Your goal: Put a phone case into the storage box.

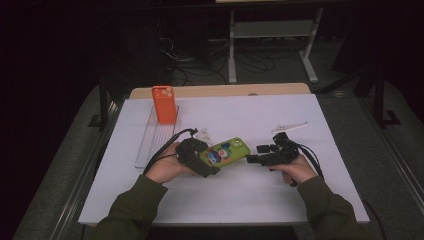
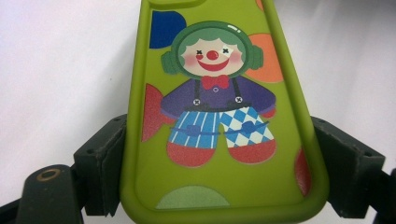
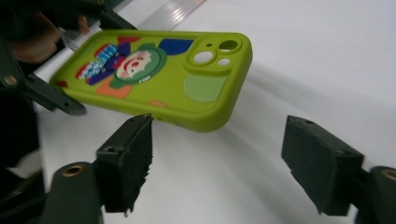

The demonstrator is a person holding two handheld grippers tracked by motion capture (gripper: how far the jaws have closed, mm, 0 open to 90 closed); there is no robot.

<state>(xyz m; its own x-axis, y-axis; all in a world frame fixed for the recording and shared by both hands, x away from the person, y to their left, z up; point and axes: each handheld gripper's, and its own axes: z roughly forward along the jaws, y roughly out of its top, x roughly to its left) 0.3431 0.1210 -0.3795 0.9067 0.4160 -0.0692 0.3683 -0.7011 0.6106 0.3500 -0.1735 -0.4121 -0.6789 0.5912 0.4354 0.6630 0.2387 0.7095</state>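
The green phone case (image 1: 226, 151), printed with a clown, sits at the centre of the high view, lifted off the white surface (image 1: 280, 195) and gripped by its lower end across both long edges in the left claw (image 2: 215, 177). It looks light, rubbery and flexible, probably hollow, so it should bend if squeezed hard; the thick side rims are the best hold, not the thin back or the camera cutout. The right claw (image 3: 219, 163) stands open just short of the case's camera end, nothing between its pads. Both forearms come in from the bottom, hands level, claws facing each other. At upper left, an orange case (image 1: 164, 104) stands on a clear tray (image 1: 150, 142).
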